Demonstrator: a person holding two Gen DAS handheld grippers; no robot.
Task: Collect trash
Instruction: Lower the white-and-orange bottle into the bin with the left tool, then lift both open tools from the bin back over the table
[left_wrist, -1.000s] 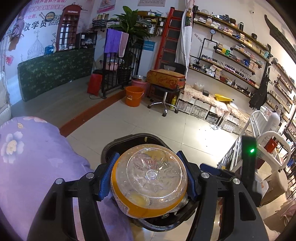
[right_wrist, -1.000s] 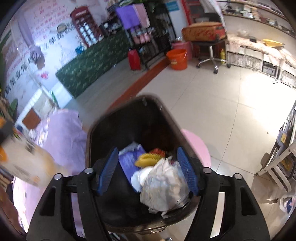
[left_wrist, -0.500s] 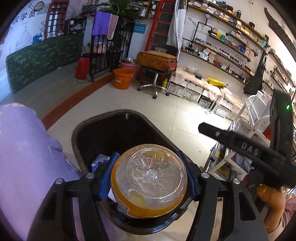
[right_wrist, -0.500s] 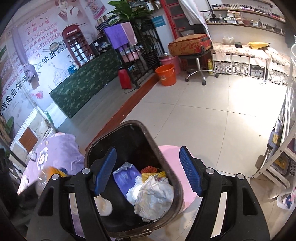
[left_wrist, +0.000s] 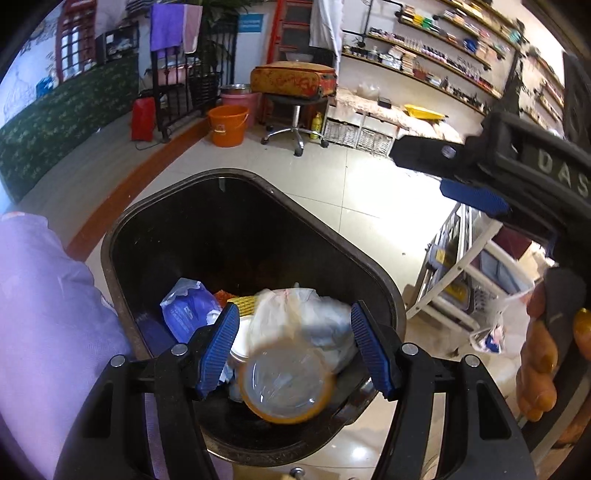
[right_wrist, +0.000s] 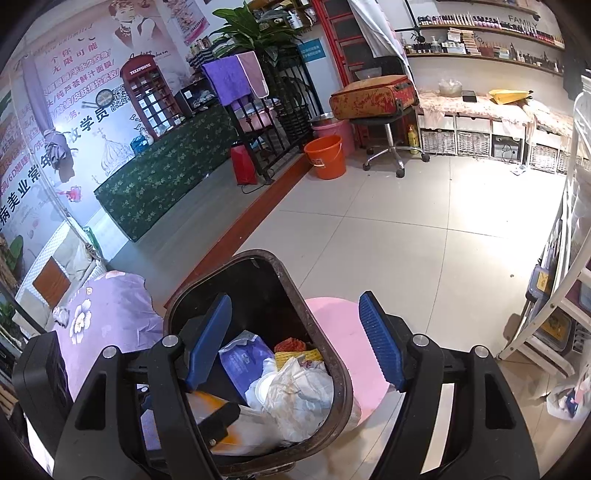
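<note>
my job: i am picking up trash and putting it in the bin.
bottle: the bottle with the orange band is over the open bin, right on top of the heap. it looks blurry, so i think it is dropping in.
left tongs: my left tongs are opening. the blue pads stand apart from the bottle on both sides. they do not press it any more.
right tongs: my right tongs are wide apart with nothing in them. they hang just above the bin's far edge and the pink stool beside it.
what is in the bin: a white bag, a purple pack, some yellow and red bits, and now the bottle.
what is done: i think this bottle is as good as binned. the bin holds a good pile.
what is left: i see a small crumpled thing on the purple cloth. it may be trash to fetch next, but it is too small to tell. i cannot see other trash from here.
which way the bottle points: its clear round bottom faces up at my left camera. its top is hidden below, so i guess it points down into the bin.
long line of the bottle: it runs from my tongs down into the bin, nearly end-on to my eye.
</note>
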